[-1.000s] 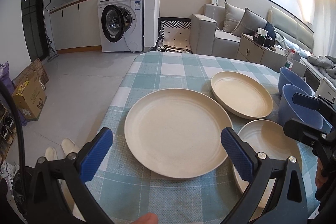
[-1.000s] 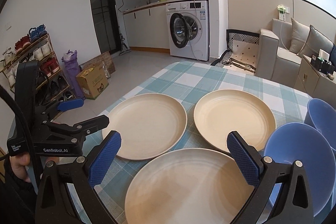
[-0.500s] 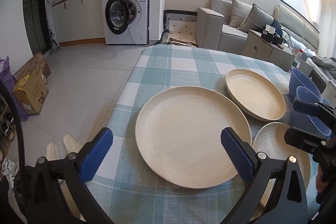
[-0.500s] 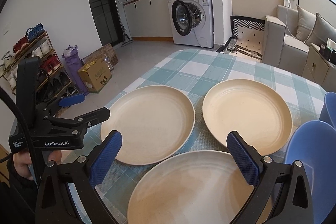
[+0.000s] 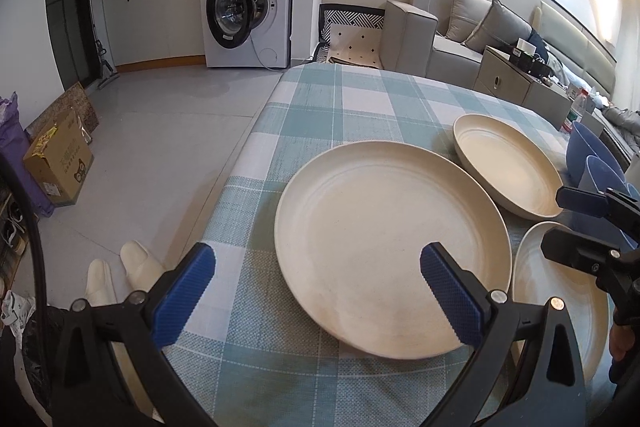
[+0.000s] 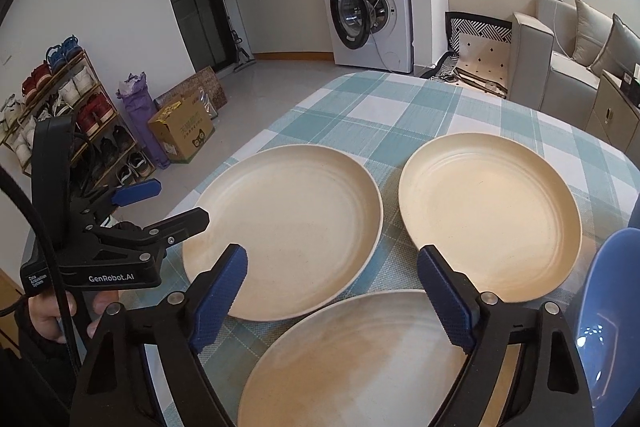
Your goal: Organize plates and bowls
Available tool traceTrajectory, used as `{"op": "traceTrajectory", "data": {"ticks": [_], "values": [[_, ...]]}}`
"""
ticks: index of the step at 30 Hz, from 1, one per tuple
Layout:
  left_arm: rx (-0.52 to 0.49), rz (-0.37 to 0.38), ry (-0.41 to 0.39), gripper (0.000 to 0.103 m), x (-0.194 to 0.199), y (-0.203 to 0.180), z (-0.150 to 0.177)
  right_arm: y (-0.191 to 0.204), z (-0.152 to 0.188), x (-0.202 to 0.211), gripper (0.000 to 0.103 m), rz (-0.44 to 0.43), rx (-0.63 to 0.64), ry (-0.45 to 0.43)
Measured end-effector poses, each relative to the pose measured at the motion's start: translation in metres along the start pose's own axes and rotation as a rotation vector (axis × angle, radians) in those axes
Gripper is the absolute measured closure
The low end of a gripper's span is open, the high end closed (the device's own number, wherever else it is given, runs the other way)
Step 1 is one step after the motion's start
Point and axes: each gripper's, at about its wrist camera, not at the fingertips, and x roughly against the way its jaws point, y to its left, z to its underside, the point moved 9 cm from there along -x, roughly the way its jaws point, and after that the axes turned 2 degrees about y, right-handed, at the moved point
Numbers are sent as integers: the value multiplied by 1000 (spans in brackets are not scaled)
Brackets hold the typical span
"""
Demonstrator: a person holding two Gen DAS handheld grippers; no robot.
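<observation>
Two grippers poised over cream plates on the checked tablecloth (image 5: 344, 107).

The right gripper (image 6: 332, 291), jaws closing with nothing pressed between them, hangs above the nearest plate (image 6: 360, 359). The left gripper (image 5: 316, 291) stands wide open and empty over the big plate (image 5: 384, 235). Beyond that plate lies a third plate (image 5: 508, 167), with blue bowls (image 5: 592, 155) just beside it, at the cloth's edge.

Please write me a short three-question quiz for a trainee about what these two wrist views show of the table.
1. How many cream plates lie on the checked tablecloth?
2. True or false: a plate is gripped by the left gripper.
3. Which colour are the bowls: A red, B blue, C green?

Key:
1. Three: the near plate, the left plate, the far plate.
2. False.
3. B.
</observation>
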Motion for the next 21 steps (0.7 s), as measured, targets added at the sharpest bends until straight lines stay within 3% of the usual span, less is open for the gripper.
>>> {"op": "traceTrajectory", "data": {"ticks": [5, 21], "values": [[24, -8, 18, 0, -6, 6, 4, 4, 1, -11, 23, -14, 0, 34], [27, -9, 77, 5, -23, 14, 17, 2, 5, -50, 33, -11, -12, 131]]}}
